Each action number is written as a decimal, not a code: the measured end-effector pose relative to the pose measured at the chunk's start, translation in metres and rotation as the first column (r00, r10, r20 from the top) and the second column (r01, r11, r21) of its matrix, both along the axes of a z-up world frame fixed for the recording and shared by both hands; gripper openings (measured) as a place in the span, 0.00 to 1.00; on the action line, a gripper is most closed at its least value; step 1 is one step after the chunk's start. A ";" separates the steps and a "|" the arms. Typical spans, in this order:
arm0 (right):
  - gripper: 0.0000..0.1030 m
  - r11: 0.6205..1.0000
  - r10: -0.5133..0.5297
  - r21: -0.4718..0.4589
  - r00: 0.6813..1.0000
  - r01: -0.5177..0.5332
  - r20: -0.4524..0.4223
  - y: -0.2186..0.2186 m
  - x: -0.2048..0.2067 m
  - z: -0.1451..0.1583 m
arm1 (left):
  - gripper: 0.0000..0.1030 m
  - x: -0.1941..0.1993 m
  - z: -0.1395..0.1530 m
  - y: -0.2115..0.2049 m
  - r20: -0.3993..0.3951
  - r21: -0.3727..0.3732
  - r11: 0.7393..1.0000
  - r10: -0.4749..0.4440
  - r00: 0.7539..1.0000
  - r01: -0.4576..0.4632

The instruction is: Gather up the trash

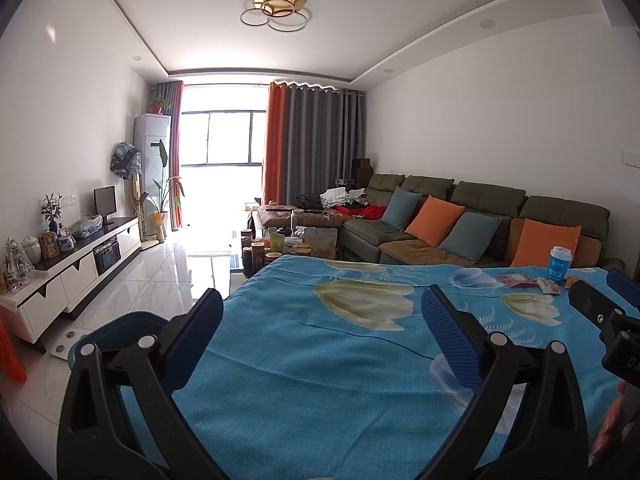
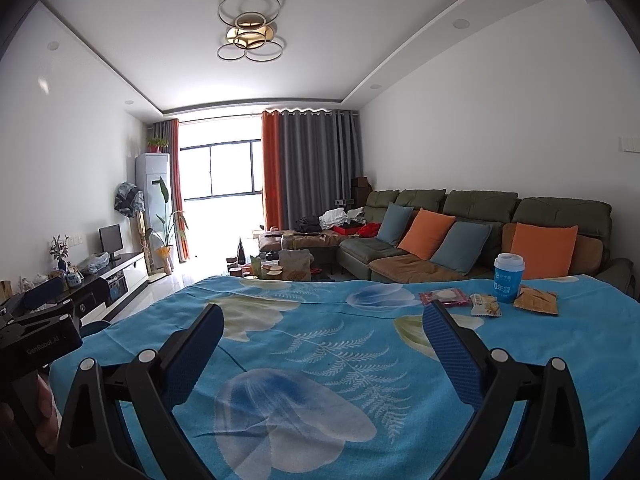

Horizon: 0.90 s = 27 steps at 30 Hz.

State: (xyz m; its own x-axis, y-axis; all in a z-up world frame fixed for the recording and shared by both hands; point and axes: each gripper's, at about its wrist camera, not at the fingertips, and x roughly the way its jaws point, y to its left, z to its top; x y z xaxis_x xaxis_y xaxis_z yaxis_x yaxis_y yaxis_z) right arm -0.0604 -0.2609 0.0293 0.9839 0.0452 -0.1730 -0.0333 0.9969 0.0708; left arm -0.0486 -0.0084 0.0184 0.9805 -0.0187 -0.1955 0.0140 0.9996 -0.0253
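Both grippers held low over a table draped in a blue floral cloth (image 2: 328, 344). Left gripper (image 1: 322, 312) with fingers wide apart, nothing between them — only cloth showing in the gap. Right gripper (image 2: 323, 326) likewise spread, fingers (image 2: 452, 344) empty above the fern print.

Trash gathered at the far right of the table, in the right middle of the right wrist frame: a blue paper cup (image 2: 508, 278) with a white lid standing upright, a pink-edged wrapper (image 2: 445, 297) lying flat to its left, a small yellow-and-white snack packet (image 2: 485, 305) just beside the cup's base, and a brown crinkled packet (image 2: 536, 301) to the right, its corner touching or nearly touching the cup. Same cluster visible at the right edge of the left wrist frame, well apart from the left fingers, partly behind the other gripper's black body.

Rim of a dark blue bin (image 1: 120, 324) in the lower left of the left wrist frame, beside the table edge, over white floor tiles.

Beyond the table, a green sofa (image 2: 460, 232) with orange and grey-blue cushions along the right wall.
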 end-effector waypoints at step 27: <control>0.93 1.000 0.001 0.004 1.000 -0.001 -0.005 0.000 0.000 0.000 | 0.95 0.001 0.000 0.000 -0.004 -0.003 1.000 0.008 1.000 -0.008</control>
